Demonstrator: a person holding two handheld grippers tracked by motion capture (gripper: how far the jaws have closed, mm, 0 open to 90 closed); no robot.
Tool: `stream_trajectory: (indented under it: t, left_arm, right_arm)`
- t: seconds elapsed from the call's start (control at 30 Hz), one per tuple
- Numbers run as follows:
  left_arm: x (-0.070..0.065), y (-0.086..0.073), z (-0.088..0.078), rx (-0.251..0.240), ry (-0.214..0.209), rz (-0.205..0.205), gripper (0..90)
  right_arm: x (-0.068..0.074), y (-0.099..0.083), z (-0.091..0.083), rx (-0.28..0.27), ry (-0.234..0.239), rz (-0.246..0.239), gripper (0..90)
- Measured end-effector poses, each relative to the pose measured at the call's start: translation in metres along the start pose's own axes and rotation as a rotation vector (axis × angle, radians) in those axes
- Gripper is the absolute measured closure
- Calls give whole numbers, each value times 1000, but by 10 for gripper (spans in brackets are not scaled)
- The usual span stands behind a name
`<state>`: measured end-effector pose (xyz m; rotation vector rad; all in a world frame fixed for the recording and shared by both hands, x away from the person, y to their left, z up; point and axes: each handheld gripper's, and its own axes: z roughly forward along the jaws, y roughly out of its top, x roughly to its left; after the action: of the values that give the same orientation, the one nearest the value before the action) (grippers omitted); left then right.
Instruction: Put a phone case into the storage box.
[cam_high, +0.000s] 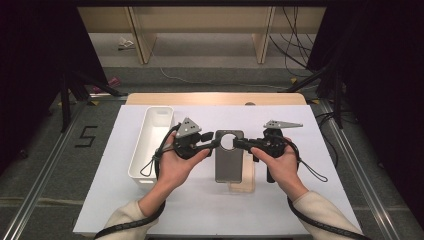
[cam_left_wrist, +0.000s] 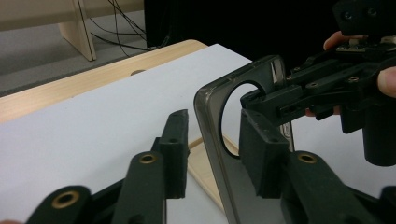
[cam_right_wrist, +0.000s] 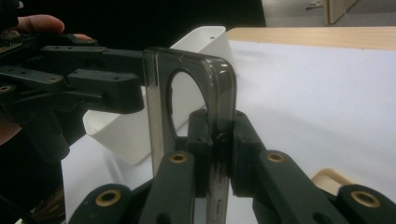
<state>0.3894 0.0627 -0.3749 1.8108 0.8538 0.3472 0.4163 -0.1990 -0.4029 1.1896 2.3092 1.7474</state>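
Note:
A smoky grey translucent phone case (cam_high: 229, 165) with a round hole near its top lies mid-table, its far end raised. My right gripper (cam_high: 237, 144) is shut on the case's right rim (cam_right_wrist: 219, 79) beside the hole, with both jaws pressed on it (cam_right_wrist: 219, 123). My left gripper (cam_high: 215, 143) stands open, and its two jaws straddle the left rim (cam_left_wrist: 209, 112) with a gap on each side (cam_left_wrist: 215, 120). Opposite it, the right gripper (cam_left_wrist: 261, 100) clamps the far rim. A pale beige case (cam_high: 246, 182) lies flat under and beside the grey one.
A long white bin (cam_high: 150, 145) stands at the left of the white sheet, close behind the left gripper (cam_right_wrist: 116, 74). The wooden table edge (cam_high: 215, 98) runs along the back. Cables trail from both grippers toward the person's sleeves.

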Motion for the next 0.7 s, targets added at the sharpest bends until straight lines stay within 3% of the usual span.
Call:
stream_trajectory:
  t: [0.47, 0.7]
  left_arm:
    - [2, -1, 8, 5, 27, -67, 753]
    - [1, -3, 7, -9, 45, -63, 801]
  right_arm:
    - [2, -1, 2, -2, -2, -7, 817]
    - [3, -1, 2, 3, -14, -30, 813]
